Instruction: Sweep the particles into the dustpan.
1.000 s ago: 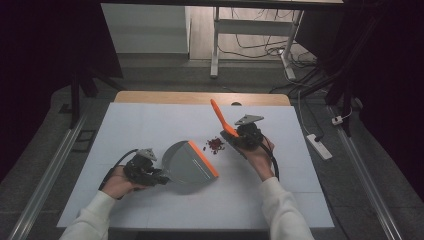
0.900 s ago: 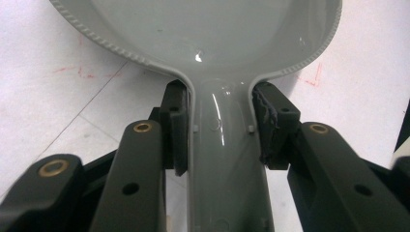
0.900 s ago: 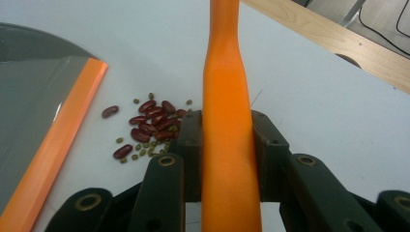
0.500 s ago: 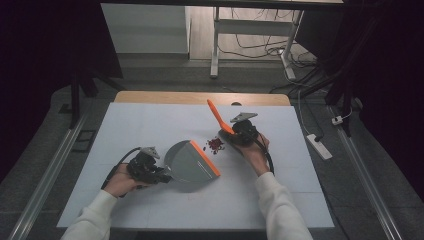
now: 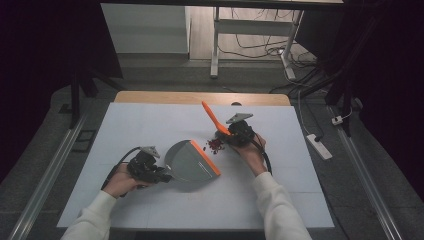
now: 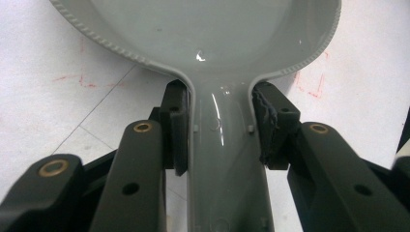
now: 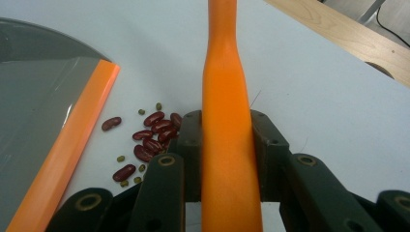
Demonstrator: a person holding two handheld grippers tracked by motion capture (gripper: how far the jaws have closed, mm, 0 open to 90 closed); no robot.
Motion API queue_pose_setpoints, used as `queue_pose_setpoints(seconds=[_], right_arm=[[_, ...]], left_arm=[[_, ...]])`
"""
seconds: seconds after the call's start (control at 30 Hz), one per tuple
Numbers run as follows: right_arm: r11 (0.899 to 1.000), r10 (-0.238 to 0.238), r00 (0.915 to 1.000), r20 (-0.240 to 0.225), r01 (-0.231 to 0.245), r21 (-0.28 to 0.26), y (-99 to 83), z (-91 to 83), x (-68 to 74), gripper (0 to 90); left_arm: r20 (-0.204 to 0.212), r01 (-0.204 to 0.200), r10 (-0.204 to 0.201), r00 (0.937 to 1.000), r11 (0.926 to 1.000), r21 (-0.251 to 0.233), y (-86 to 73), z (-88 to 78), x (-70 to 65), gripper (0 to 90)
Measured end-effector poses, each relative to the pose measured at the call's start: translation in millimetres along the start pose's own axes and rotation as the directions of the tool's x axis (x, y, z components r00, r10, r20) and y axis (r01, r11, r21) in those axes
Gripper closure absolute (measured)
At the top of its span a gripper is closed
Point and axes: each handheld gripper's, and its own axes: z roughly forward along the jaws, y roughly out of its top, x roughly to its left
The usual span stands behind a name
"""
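Clearly a sweeping job is under way on the white counter (image 5: 150, 125). At the left, the left gripper (image 5: 159, 175) has its jaws pinching the grey handle of the dustpan (image 5: 190, 162); the left gripper view shows both pads pressed against the handle's sides just below where it widens into the pan (image 6: 203, 29). The pan lies flat on the counter, near the middle, with its orange lip (image 5: 206, 157) turned toward the right and far side.

Just beyond that lip, a small heap of red kidney beans (image 5: 215, 145) mixed with a few little green ones sits on the counter, close to the lip but not yet on it; in the right gripper view the beans (image 7: 147, 140) lie between the orange edge and the jaws.

At the right, the right gripper (image 5: 231, 136) has its jaws clamped on the orange brush handle (image 7: 226, 121), which rises up and away toward the far left. The brush head itself is hidden beneath the gripper.

By my reading, the step in hand is gathering the beans for the pan. The next move calls for a short, low stroke leftward toward the lip, with the pan held firm and flat so nothing slips underneath or scatters.
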Motion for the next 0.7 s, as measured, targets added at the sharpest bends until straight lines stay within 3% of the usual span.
queue_pose_setpoints(seconds=[0.33,0.7], right_arm=[[1.0,-0.011,0.9996,-0.025,0.011,-0.004,0.4,-0.5,4.9,69.9],[0.999,-0.054,0.9973,-0.05,0.054,-0.008,5.0,2.2,25.6,69.9]], left_arm=[[-0.002,-0.003,0.003,1.0,1.0,0.006,0.0,0.8,-0.6,61.5],[-0.001,-0.006,0.006,1.0,0.9999,0.011,0.3,1.4,-0.7,61.6]])
